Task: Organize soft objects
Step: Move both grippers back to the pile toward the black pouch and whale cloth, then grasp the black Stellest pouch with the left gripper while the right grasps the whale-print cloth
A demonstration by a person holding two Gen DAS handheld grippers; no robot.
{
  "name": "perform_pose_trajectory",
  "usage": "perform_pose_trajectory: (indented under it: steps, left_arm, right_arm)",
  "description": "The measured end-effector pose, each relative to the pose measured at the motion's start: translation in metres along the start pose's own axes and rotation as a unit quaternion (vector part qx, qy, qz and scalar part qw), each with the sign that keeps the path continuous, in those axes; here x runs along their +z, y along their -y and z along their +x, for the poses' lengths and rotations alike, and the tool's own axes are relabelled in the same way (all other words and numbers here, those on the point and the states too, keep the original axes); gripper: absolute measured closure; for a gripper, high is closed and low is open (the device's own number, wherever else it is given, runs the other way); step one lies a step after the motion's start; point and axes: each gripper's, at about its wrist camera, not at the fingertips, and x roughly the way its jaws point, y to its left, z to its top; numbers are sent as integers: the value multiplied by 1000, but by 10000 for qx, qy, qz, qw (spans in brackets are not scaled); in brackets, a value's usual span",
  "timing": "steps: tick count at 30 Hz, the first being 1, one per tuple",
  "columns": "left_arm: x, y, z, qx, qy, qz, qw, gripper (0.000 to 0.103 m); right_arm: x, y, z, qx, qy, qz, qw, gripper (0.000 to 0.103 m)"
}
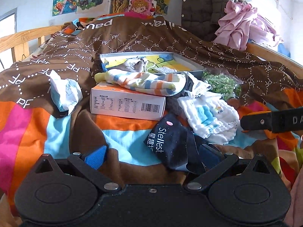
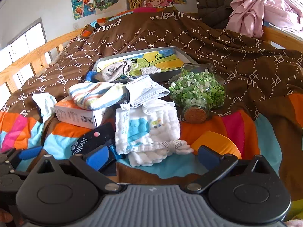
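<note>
Soft cotton things are seen scattered across the bed (image 1: pixel 123 124), so the sorting is judged barely begun: only a grey pouch (image 2: pixel 113 71) lies inside the shallow tray (image 2: pixel 166 75) at twelve o'clock, while the rest is left outside it. A striped cloth (image 2: pixel 94 96) is draped over the orange-and-white box (image 2: pixel 79 116), a white muslin cloth (image 2: pixel 147 130) with a blue patch is spread in the middle, and a dark "Stellest" cloth (image 1: pixel 170 141) lies nearest. A cork-stoppered jar (image 2: pixel 197 92) of green paper bits is tipped on its side at one o'clock of the muslin. The left tongs (image 1: pixel 153 157) are held spread, with the dark cloth lying between the blue pads and overlapping the right-hand one. The right tongs (image 2: pixel 151 156) are likewise held spread and empty, with the near edge of the muslin reaching down between the fingertips; whether it is touched cannot be told.
</note>
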Motion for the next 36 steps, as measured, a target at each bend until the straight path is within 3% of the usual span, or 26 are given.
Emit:
perform_pose_trajectory:
  steps: [12, 17, 25, 30, 36]
  left_arm:
    - [12, 8, 21, -98, 5, 140, 9999, 1]
    - [20, 10, 34, -279, -34, 184, 9994, 1]
    - [21, 14, 58, -497, -376, 265, 9977, 1]
    - [16, 12, 63, -628, -398, 247, 9969, 1]
    - [13, 15, 63, -963, -456, 303, 9938, 1]
  right_arm:
    - [23, 19, 19, 58, 154, -35, 9999, 0]
    - [33, 17, 34, 181, 226, -535, 9981, 0]
    - [37, 10, 70, 439, -116, -1015, 9938, 0]
    - [35, 14, 92, 681, -537, -712, 9937, 0]
    - [29, 11, 100, 703, -638, -685, 9931, 0]
